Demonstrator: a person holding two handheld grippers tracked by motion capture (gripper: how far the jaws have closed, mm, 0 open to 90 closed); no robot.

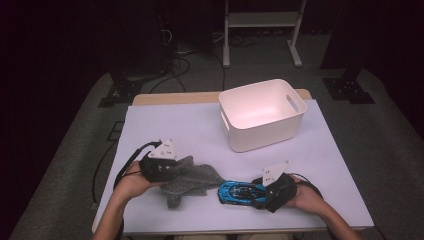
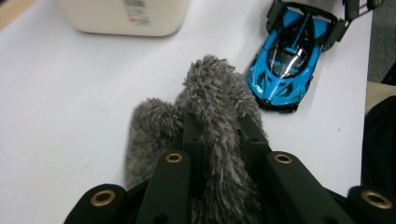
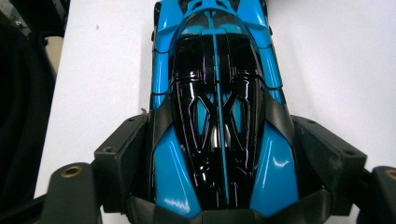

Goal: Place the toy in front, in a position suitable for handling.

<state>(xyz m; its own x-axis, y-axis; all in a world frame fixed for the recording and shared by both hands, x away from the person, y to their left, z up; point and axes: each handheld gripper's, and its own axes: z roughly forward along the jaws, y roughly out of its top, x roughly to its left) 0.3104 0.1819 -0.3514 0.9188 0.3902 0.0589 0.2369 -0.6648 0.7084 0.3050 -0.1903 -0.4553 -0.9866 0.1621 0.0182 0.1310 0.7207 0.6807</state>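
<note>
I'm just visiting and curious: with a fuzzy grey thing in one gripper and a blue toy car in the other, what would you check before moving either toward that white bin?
1. Left gripper shut on the grey plush toy: ok, its jaws pinch the fur.
2. Right gripper closed on the blue toy car: ok, the jaws sit against both sides of its rear.
3. Plush toy clear of the car: cannot tell, they lie very close in the high view.
4. White bin open and upright: ok, nothing shows inside.
5. Path across the table to the bin: ok, no object lies between.
6. Car lifted off the table: not ok, it looks to rest on the surface.
</note>
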